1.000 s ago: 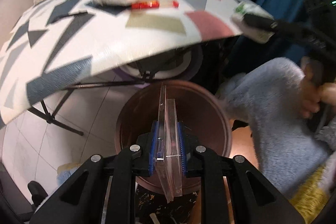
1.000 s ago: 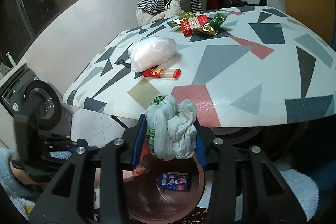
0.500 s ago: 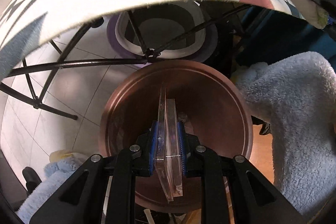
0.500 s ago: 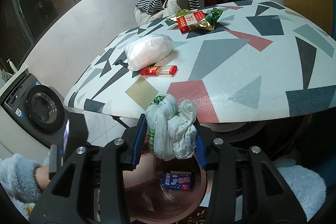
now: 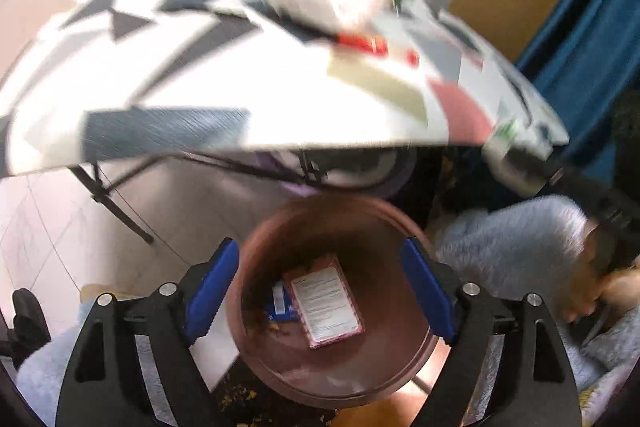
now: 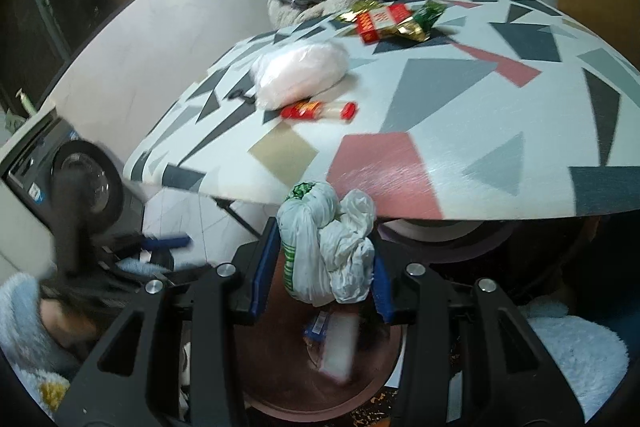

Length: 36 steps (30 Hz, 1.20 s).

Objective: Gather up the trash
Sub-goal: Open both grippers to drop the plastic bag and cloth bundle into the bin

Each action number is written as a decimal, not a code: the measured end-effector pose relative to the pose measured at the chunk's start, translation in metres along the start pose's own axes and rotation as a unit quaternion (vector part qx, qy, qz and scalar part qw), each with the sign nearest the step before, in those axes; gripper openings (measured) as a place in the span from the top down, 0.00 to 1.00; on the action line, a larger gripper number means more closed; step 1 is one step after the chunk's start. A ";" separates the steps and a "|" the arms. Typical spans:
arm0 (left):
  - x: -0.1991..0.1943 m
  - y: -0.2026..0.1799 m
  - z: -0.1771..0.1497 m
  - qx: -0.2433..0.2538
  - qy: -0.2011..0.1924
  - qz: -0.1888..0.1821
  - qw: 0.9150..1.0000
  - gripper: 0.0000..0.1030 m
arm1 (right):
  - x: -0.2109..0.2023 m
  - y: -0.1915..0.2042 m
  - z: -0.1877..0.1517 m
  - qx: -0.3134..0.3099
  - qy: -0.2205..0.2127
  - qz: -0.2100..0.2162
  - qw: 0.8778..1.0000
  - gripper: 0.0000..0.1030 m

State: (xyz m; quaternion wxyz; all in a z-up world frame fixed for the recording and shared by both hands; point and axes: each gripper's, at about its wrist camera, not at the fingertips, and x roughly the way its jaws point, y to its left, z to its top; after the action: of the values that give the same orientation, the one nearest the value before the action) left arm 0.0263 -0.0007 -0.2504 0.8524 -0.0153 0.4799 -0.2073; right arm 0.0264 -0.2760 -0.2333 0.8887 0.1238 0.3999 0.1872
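The left gripper [image 5: 320, 291] hangs over the round copper-brown bin [image 5: 404, 359], its blue pads [image 5: 212, 287] swinging apart with nothing between them. Straight below, between the two fingers and a little toward six o'clock, a flat clear case with a printed white label [image 5: 326, 301] lies on the bin floor, label up. Its long axis runs from about eleven o'clock to five o'clock in the left wrist view, the upper end leaning toward the table. At its nine o'clock side a small blue packet [image 5: 280, 303] sits touching or just under its edge.

The right gripper [image 6: 320, 267] is clamped on a crumpled white plastic bag with green print [image 6: 326, 247], which bulges upward past the fingertips toward twelve o'clock. It hovers above the same bin, whose rim [image 6: 394, 359] shows at six o'clock below the bag.

On the table with the triangle-patterned cloth [image 6: 460, 115], at about eleven o'clock from the bag, a red-capped tube [image 6: 318, 110] lies on its side, long axis running nine to three. A pale pink plastic bag [image 6: 300, 73] sits just beyond it, and a red and gold wrapper [image 6: 390, 21] lies farther off at twelve o'clock.
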 end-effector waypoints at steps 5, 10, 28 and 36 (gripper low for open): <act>-0.037 0.007 0.003 -0.013 -0.060 0.018 0.998 0.16 | 0.025 0.021 -0.009 -0.039 0.047 0.002 0.998 0.58; -0.055 0.009 0.002 -0.015 -0.093 0.033 0.995 0.15 | 0.054 0.039 -0.021 -0.076 0.092 -0.006 0.993 0.58; -0.061 0.025 -0.011 -0.024 -0.111 0.051 0.992 0.14 | 0.111 0.043 -0.055 -0.114 0.196 -0.071 0.971 0.52; -0.056 0.032 -0.017 -0.044 -0.106 0.052 0.992 0.14 | 0.108 0.041 -0.052 -0.108 0.177 -0.082 0.975 0.12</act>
State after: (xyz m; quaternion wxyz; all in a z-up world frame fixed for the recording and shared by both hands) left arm -0.0020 0.0524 -0.2214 0.9065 -0.0497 0.3958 -0.1386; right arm 0.0432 -0.1893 -0.3236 0.8241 -0.0411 0.5371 0.1751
